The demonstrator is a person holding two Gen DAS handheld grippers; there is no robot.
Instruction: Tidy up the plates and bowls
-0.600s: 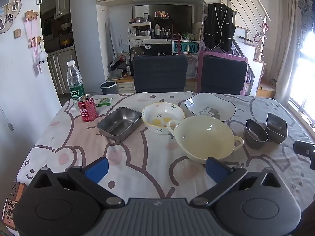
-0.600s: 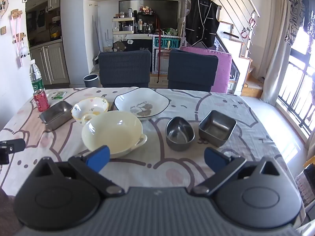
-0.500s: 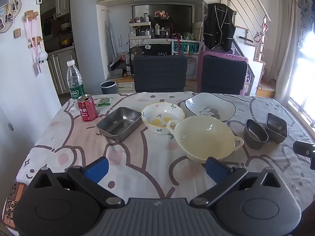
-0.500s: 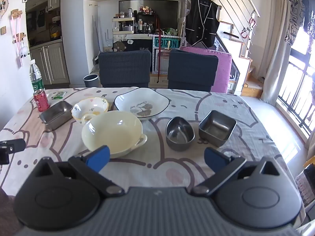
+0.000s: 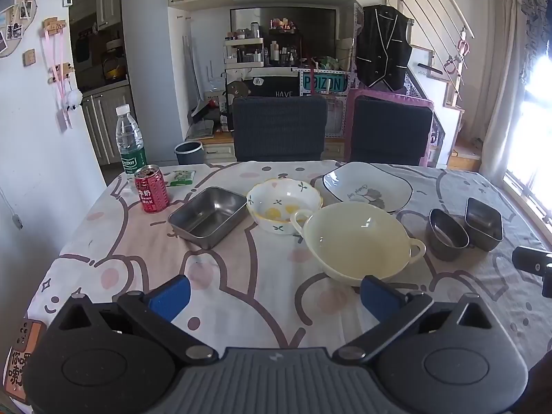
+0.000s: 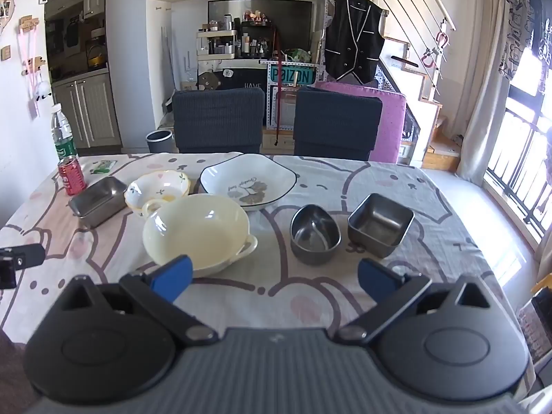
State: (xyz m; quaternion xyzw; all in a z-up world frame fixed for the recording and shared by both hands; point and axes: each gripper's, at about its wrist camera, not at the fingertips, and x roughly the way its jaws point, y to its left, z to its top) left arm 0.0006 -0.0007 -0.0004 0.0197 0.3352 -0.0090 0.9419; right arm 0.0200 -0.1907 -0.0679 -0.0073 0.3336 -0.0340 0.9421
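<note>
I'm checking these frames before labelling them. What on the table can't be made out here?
- Cream bowl: near rim hidden behind the left gripper's finger in the left wrist view.
- Other gripper: cut off by the right edge in the left wrist view.
- Green packet: print too small, right wrist view.
- Water bottle: base hidden by red can, left wrist view.

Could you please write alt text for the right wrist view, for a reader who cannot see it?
The open right claw hovers, holding nothing, over a table with a cartoon tablecloth. Just ahead sit a cream two-handled bowl, an oval steel bowl and a square steel bowl, with a white plate behind them.
</note>
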